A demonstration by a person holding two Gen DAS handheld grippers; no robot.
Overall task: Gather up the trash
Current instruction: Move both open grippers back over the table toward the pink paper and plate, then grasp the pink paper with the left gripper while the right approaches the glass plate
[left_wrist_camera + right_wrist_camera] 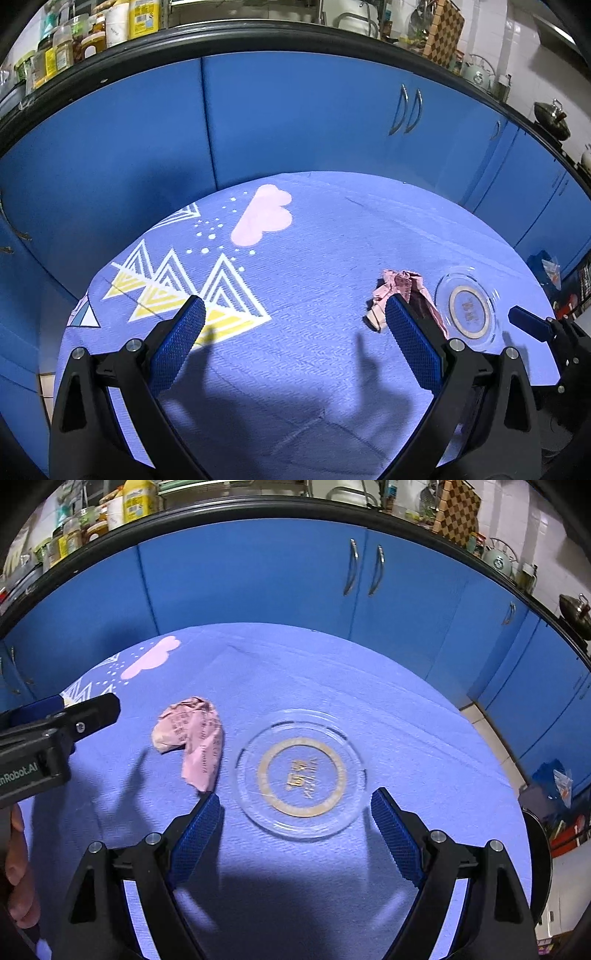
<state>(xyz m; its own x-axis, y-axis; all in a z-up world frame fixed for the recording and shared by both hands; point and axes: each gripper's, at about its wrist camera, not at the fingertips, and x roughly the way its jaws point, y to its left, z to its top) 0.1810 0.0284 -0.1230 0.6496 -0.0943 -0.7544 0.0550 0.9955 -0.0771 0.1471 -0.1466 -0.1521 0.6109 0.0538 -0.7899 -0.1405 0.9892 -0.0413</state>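
Observation:
A crumpled pink paper [192,738] lies on the blue patterned tablecloth [303,672], just left of a clear glass dish [301,771] with a gold ring and characters. My right gripper [295,805] hangs open over the near side of the dish, nothing between its fingers. In the left wrist view the same pink paper [397,286] sits partly behind my right-hand fingertip, with the dish [469,310] beyond it. My left gripper [295,314] is open above bare cloth, left of the paper. Its black body [62,723] enters the right wrist view from the left.
Blue cabinet doors [295,122] with metal handles stand behind the round table. A dark countertop above carries jars and bottles [74,44], a checkered board [456,509] and a kettle. A blue bag [554,779] and red items lie on the floor at right. A hand [18,867] shows at far left.

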